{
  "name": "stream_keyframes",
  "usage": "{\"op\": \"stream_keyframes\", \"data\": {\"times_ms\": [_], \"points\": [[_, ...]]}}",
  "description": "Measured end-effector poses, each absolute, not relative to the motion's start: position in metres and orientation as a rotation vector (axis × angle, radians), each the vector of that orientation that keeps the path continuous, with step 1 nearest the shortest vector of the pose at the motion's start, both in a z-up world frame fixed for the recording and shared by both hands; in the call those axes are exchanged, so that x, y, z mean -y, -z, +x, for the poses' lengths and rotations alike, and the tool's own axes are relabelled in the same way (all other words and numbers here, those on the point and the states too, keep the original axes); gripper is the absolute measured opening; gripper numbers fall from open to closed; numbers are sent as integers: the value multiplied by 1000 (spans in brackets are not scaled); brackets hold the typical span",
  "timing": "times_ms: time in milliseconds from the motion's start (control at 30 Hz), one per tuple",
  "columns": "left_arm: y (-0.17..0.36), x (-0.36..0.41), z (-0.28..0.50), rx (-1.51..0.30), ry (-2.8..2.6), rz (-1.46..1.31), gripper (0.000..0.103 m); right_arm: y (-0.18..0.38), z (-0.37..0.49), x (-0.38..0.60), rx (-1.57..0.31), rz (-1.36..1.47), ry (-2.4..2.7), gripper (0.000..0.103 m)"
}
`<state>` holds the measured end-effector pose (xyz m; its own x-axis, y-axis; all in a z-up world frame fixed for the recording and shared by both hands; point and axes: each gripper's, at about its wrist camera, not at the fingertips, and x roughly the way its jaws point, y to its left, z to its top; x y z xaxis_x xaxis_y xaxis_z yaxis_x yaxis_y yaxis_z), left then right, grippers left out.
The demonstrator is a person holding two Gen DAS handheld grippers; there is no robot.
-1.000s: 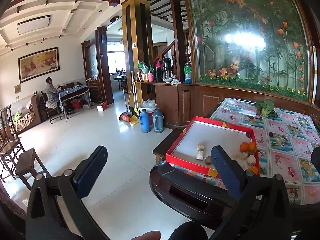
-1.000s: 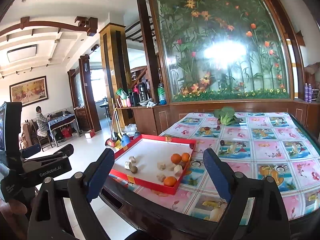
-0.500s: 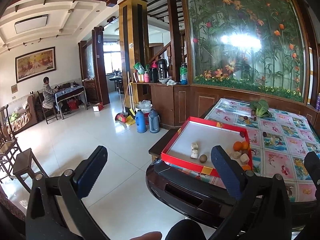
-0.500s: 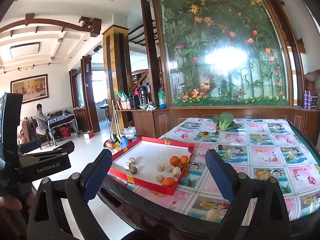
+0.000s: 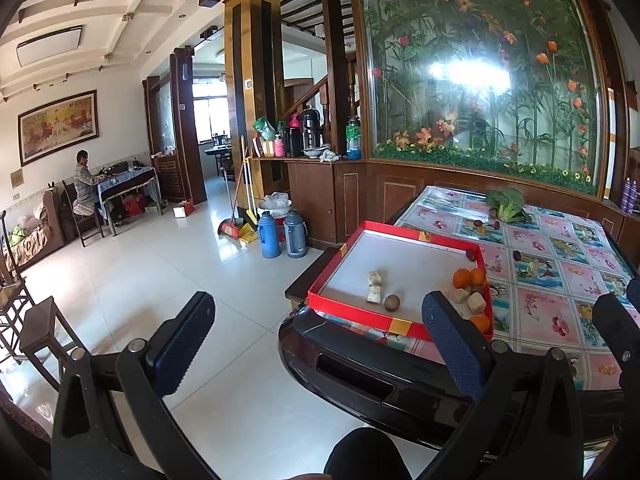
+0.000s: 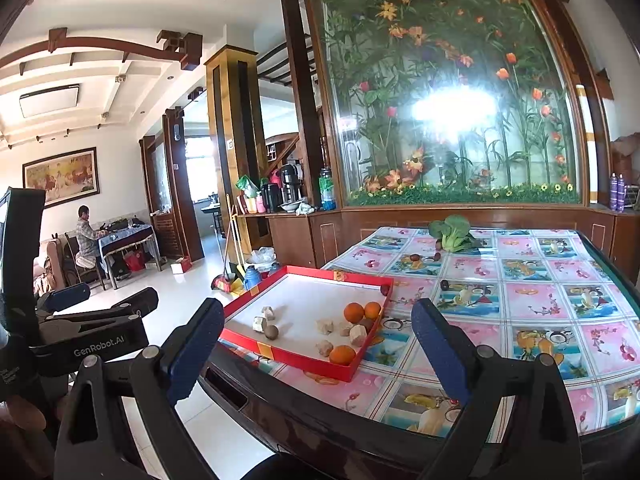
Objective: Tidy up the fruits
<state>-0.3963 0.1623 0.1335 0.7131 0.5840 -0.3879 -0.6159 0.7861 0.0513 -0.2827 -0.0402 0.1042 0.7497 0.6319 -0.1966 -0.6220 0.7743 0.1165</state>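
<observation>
Oranges point(image 6: 363, 312) and pale chunks point(image 6: 325, 326) in red tray point(image 6: 304, 356) — clustered right.

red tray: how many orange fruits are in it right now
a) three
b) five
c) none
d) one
a: the right wrist view shows three oranges in the red tray, two side by side near its far right wall and one near the front right corner.

pale chunks point(image 6: 325, 326) unidentifiable, tablecloth point(image 6: 600, 360) cut off
</observation>
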Motion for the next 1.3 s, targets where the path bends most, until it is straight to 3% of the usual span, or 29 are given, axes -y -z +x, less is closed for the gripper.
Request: {"op": "stream_keyframes", "data": {"times_ms": [1300], "points": [[-125, -154, -395, -416, -616, -83, 103, -101, -288, 38, -231, 28, -697, 96]]}}
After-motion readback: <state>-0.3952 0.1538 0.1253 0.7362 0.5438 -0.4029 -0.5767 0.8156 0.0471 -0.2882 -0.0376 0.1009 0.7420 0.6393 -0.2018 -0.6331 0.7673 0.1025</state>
